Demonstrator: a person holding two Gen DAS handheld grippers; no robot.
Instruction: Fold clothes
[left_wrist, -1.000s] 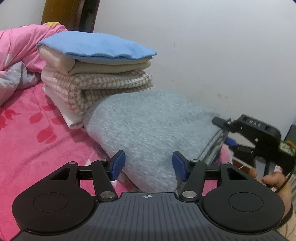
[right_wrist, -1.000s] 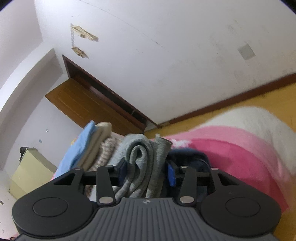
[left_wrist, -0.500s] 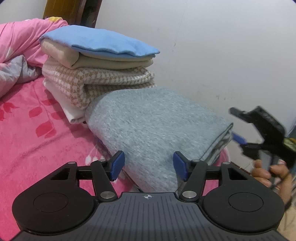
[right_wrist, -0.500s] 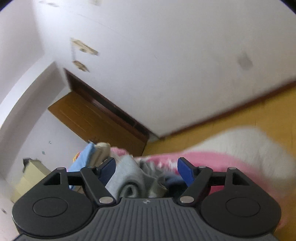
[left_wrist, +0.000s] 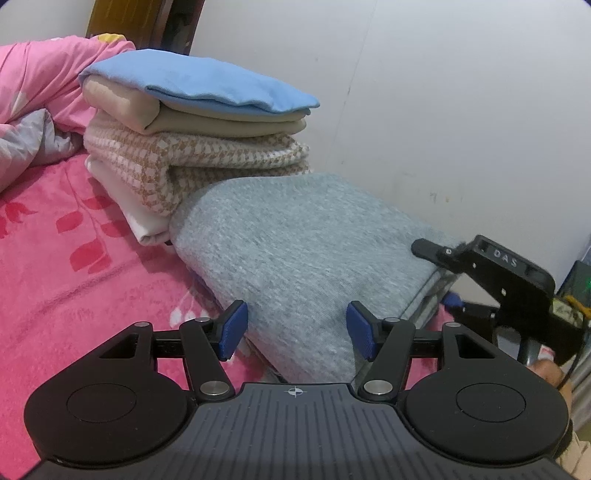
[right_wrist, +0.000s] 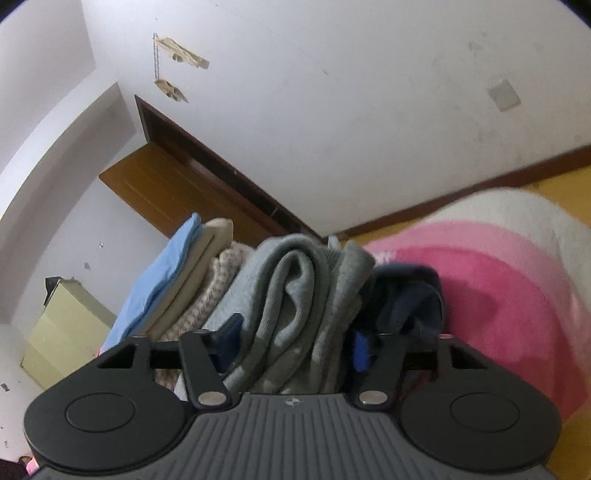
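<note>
The right gripper (right_wrist: 291, 341), pulled off and spread half a second back, was brought in again with jaws closing round the end of the grey jumper (left_wrist: 306, 254) on the bed beside the stack (left_wrist: 195, 122), while the left gripper (left_wrist: 295, 328) was kept spread at its near edge, so probably a regrip for stacking

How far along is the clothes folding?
Done: a stack of four folded pieces on the bed. In hand: the folded grey sweater, its edge between the right tool's closing jaws; left tool open. Left: adding it to the stack.
</note>
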